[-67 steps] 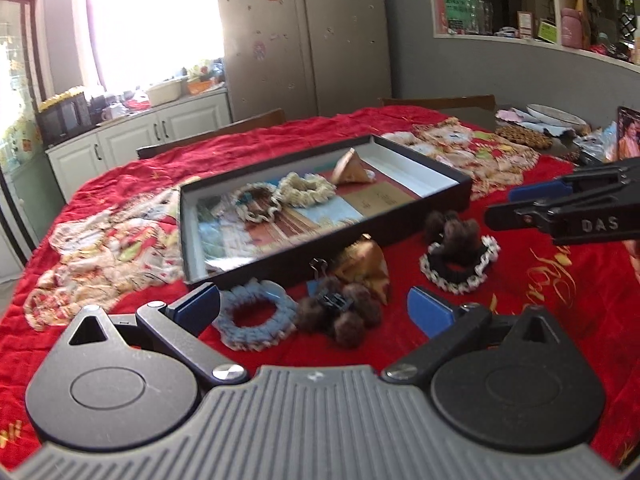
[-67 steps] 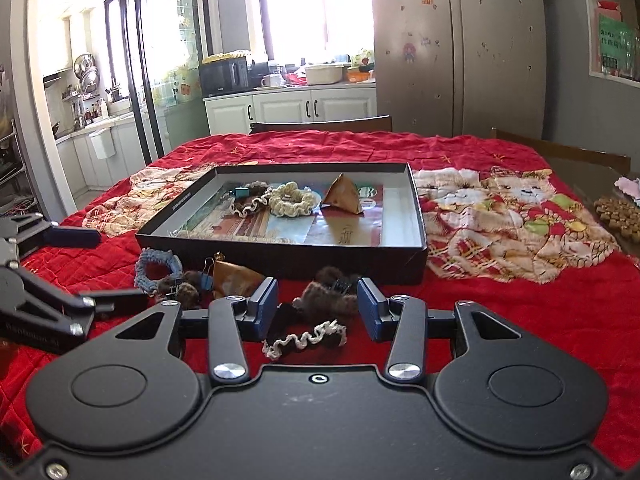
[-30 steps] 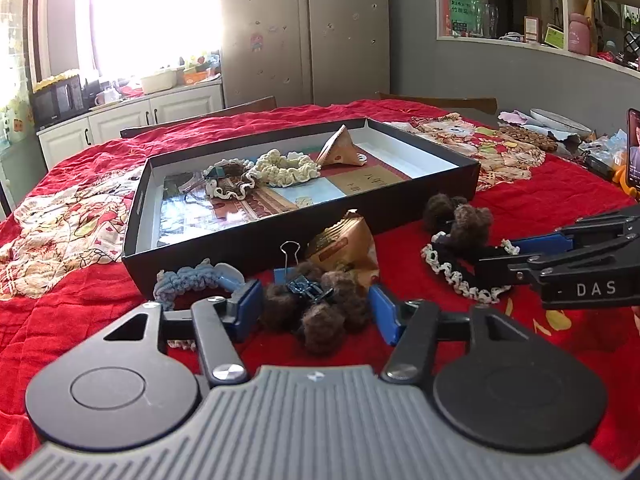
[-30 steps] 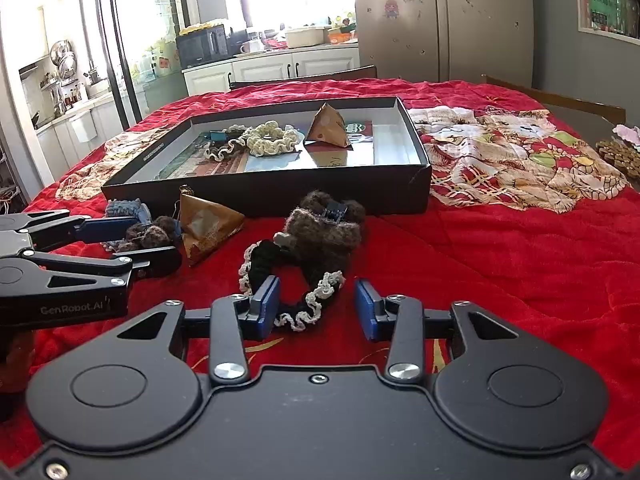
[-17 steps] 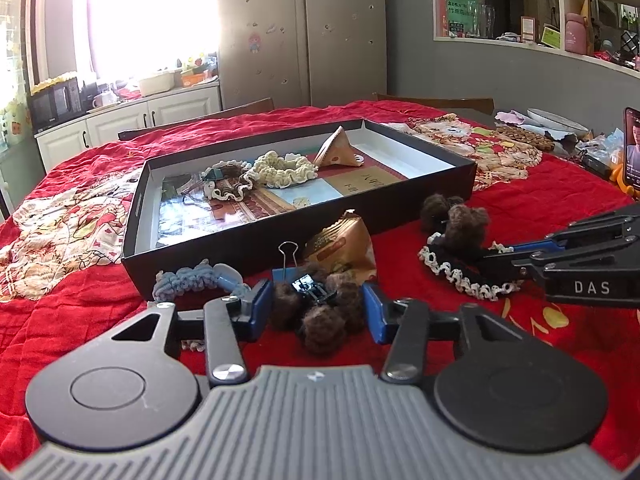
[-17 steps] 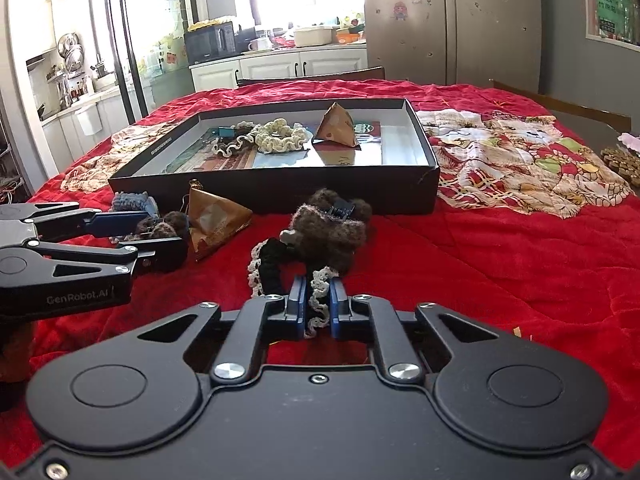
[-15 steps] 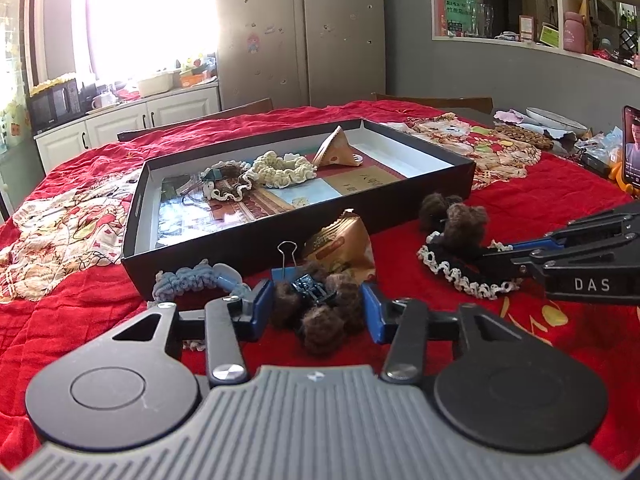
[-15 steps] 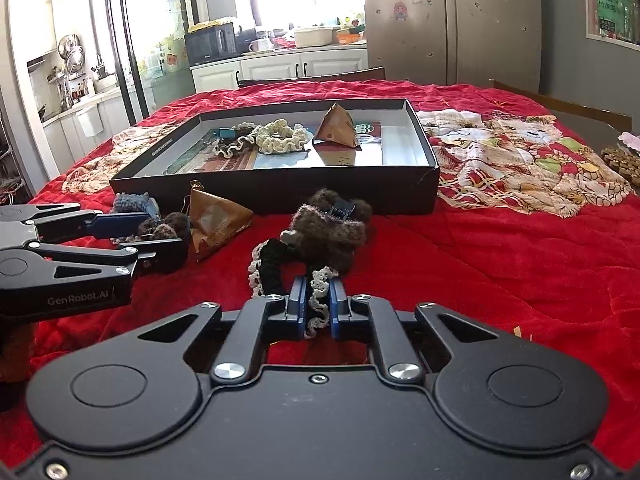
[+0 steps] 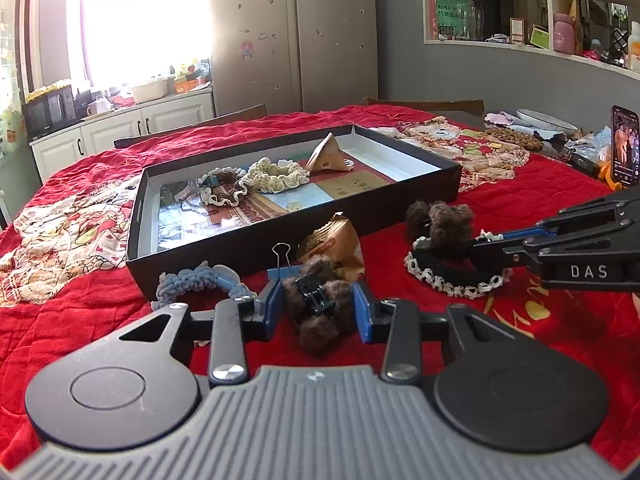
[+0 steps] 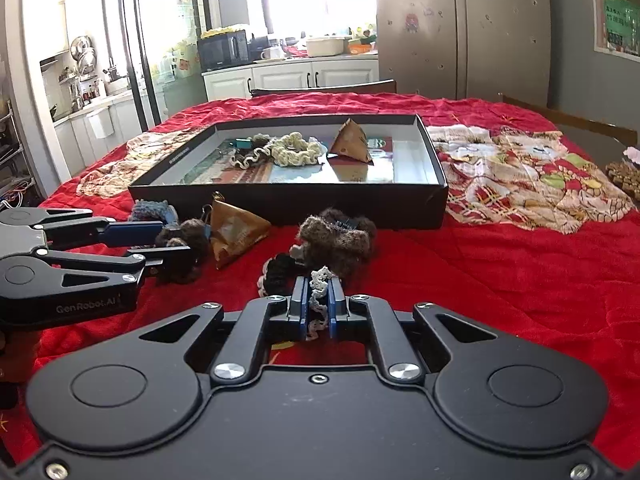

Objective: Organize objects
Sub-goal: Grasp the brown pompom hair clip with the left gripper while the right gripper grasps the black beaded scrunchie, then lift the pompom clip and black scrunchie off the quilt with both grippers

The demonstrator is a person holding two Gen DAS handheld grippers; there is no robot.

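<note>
A tray (image 9: 248,248) lies mid-worktop (image 9: 540,200) with two scrunchies (image 9: 276,174) and a pyramid pouch (image 9: 326,158) inside. Before its near wall, left to right, lie a knitted band (image 9: 192,282), a pompom clip (image 9: 316,308) between the left claw's (image 9: 318,310) closing jaws, a wrapper (image 9: 332,240) behind it, and a lace band (image 10: 318,284) pinched in the right claw (image 10: 318,308).

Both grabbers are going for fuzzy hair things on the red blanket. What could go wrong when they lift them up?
The right gripper pinches only the lacy edge of the black scrunchie, so it might slip out or drag the brown pom-pom clip lying against it. The left gripper is closing around the brown pom-pom hair claw; soft fluff may squash and slide free. The blue binder clip behind it could snag.
</note>
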